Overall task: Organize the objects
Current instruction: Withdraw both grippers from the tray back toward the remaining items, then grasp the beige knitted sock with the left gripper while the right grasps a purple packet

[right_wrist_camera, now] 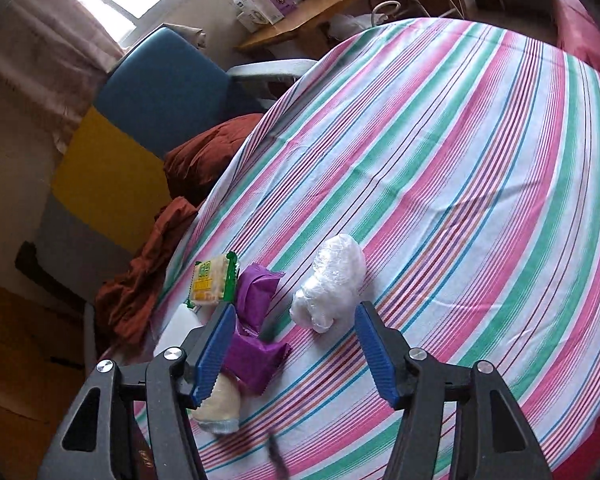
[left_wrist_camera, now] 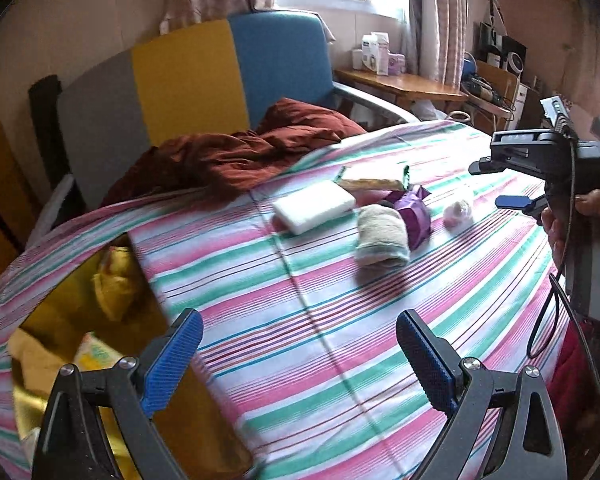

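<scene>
Several small things lie together on the striped bed sheet (left_wrist_camera: 340, 320): a white block (left_wrist_camera: 314, 206), a rolled beige sock (left_wrist_camera: 382, 236), a purple packet (left_wrist_camera: 414, 212), a biscuit packet (left_wrist_camera: 374, 182) and a crumpled clear plastic bundle (left_wrist_camera: 458, 212). My left gripper (left_wrist_camera: 298, 344) is open and empty, well short of them. My right gripper (right_wrist_camera: 294, 320) is open just above the pile. Its left finger overlaps the purple packet (right_wrist_camera: 256, 320), and the plastic bundle (right_wrist_camera: 328, 284) lies just beyond the gap. Nothing is pressed between its pads. The sock (right_wrist_camera: 220, 404) sits under its left finger.
A yellow, gold-lined bag (left_wrist_camera: 80, 320) with yellow items in it gapes at the sheet's left edge. A rumpled rust-brown blanket (left_wrist_camera: 240, 156) lies by the grey, yellow and blue headboard (left_wrist_camera: 188, 80). A wooden shelf (left_wrist_camera: 400, 80) carries boxes. A hand (left_wrist_camera: 596, 208) holds the right gripper's handle.
</scene>
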`<state>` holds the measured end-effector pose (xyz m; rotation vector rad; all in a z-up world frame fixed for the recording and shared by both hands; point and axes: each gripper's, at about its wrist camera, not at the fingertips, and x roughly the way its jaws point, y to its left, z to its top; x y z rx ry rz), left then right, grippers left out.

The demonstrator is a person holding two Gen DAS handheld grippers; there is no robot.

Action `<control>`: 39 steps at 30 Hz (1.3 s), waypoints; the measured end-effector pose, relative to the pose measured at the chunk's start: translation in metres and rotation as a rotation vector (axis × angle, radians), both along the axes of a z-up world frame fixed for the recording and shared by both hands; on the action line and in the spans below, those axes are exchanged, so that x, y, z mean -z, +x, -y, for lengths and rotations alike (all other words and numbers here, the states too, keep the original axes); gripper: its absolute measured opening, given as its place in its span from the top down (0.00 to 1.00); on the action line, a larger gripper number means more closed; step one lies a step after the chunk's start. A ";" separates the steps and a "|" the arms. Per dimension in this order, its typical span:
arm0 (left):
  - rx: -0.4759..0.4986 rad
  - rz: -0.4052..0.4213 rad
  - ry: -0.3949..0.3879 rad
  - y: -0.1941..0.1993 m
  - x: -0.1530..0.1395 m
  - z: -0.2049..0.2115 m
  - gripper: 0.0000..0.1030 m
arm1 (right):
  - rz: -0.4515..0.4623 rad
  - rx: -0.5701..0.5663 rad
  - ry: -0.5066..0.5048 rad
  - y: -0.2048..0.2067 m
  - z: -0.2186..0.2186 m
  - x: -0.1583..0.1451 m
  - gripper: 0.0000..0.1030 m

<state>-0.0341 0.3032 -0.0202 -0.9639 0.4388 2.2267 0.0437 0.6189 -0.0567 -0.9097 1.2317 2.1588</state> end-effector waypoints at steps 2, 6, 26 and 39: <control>0.007 0.026 0.004 -0.004 0.005 -0.010 0.05 | -0.006 -0.006 -0.003 -0.001 0.000 0.000 0.39; 0.025 0.069 0.012 -0.012 0.011 -0.032 0.05 | -0.017 -0.029 -0.008 -0.004 0.001 0.001 0.39; 0.102 0.090 -0.012 -0.056 0.048 -0.125 0.07 | 0.066 -0.231 0.044 -0.040 0.029 0.009 0.39; 0.120 0.243 0.050 -0.065 0.071 -0.132 0.49 | 0.140 -0.341 0.131 -0.064 0.047 0.014 0.39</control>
